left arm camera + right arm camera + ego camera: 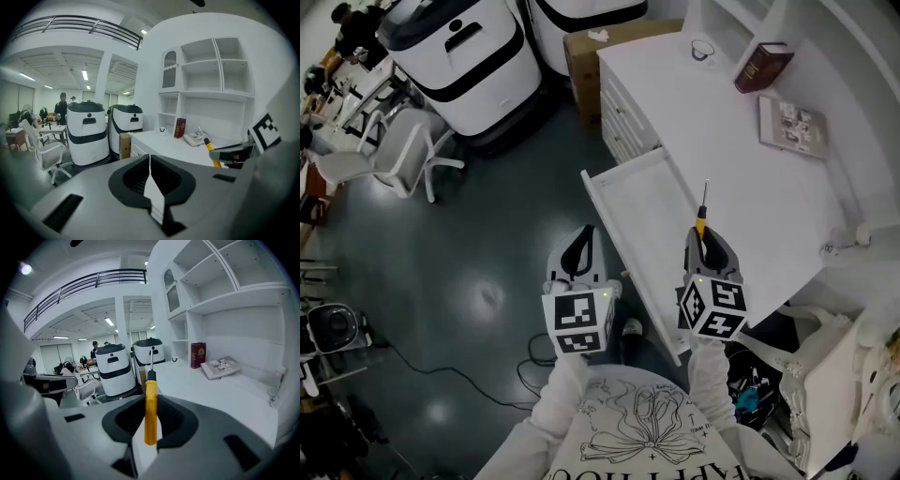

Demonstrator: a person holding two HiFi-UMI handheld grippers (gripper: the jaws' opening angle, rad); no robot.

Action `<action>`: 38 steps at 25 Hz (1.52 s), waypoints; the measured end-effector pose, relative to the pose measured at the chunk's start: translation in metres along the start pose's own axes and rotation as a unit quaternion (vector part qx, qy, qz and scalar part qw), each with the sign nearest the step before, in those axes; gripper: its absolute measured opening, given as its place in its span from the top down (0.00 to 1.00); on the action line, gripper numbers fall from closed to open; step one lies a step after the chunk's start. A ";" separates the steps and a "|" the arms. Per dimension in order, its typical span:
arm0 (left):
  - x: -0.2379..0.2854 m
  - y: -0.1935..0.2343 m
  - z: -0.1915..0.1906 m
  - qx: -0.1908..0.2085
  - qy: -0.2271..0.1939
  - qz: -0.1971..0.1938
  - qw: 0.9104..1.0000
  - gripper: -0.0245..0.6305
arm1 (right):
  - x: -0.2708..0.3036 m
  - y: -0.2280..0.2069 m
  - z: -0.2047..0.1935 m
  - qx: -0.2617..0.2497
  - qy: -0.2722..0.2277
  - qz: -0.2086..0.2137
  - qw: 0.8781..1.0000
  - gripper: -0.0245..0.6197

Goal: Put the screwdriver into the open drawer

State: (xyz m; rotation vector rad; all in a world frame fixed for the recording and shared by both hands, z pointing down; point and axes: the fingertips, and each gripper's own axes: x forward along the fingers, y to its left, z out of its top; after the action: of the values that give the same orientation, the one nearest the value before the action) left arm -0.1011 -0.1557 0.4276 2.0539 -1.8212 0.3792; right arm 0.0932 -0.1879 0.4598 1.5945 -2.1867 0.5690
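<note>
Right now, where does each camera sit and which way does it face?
Head view: on the person's head, facing steeply down at the open drawer, left gripper, right gripper and both sleeves.
Left gripper view: on the left gripper, along its shut jaws toward the desk; the right gripper shows at right.
Right gripper view: on the right gripper, along jaws shut on the screwdriver, toward the desk.
All three share the screwdriver and red book.

Left gripper (579, 248): jaws together, empty, pointing forward and down (white sleeve (558, 398) behind).
Right gripper (710, 248): jaws clamped on screwdriver (701, 221), same tilt.
</note>
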 end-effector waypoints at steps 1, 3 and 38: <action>0.008 0.001 -0.002 0.000 0.006 -0.005 1.000 0.95 | 0.005 -0.001 -0.001 0.000 0.005 -0.003 1.000 0.85; 0.022 0.002 -0.006 -0.002 0.018 -0.015 1.000 0.95 | 0.016 -0.002 -0.003 -0.001 0.014 -0.007 1.000 0.85; 0.134 -0.003 -0.113 0.006 0.157 -0.089 0.984 0.95 | 0.128 -0.030 -0.141 0.037 0.178 -0.027 0.983 0.85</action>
State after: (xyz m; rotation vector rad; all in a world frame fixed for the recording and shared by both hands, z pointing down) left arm -0.0757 -0.2250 0.5869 2.0103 -1.4423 0.6249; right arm 0.0940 -0.2253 0.6490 1.4516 -1.8718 0.8563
